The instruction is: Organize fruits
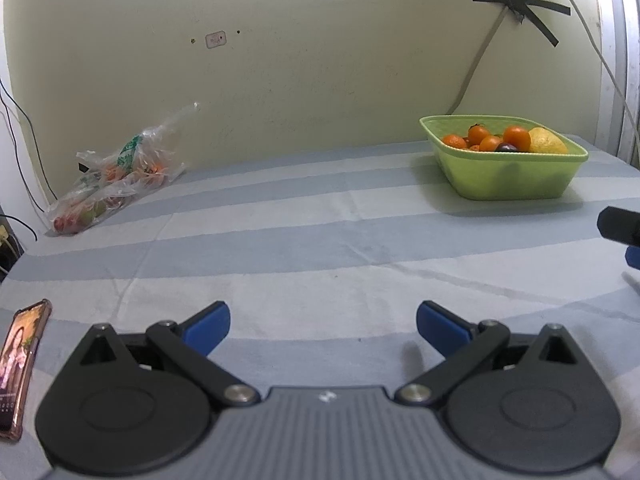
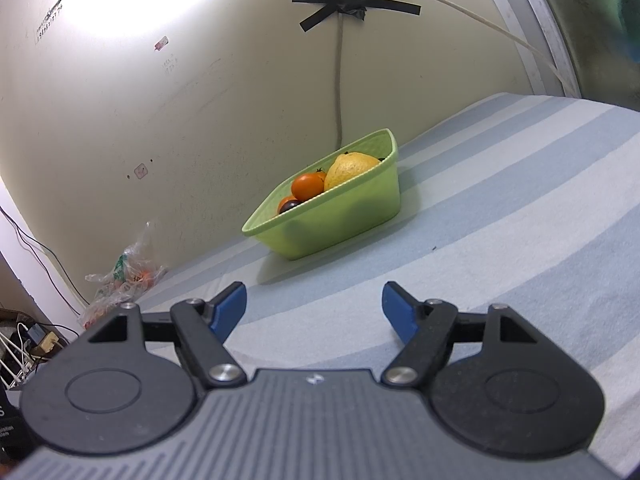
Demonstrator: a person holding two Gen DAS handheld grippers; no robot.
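A light green basket (image 1: 508, 178) stands at the back right of the striped cloth, by the wall. It holds several orange fruits (image 1: 516, 138), a dark plum (image 1: 507, 147) and a big yellow fruit (image 1: 546, 142). It also shows in the right wrist view (image 2: 340, 220), with the yellow fruit (image 2: 350, 168) and an orange one (image 2: 307, 186). My left gripper (image 1: 323, 326) is open and empty, low over the cloth, well short of the basket. My right gripper (image 2: 314, 308) is open and empty, facing the basket from the right.
A clear plastic bag (image 1: 116, 176) with more fruit lies at the back left by the wall; it also shows in the right wrist view (image 2: 120, 280). A phone (image 1: 20, 364) lies at the cloth's left edge. The right gripper's tip (image 1: 620, 228) shows at the right edge. Cables hang on the wall.
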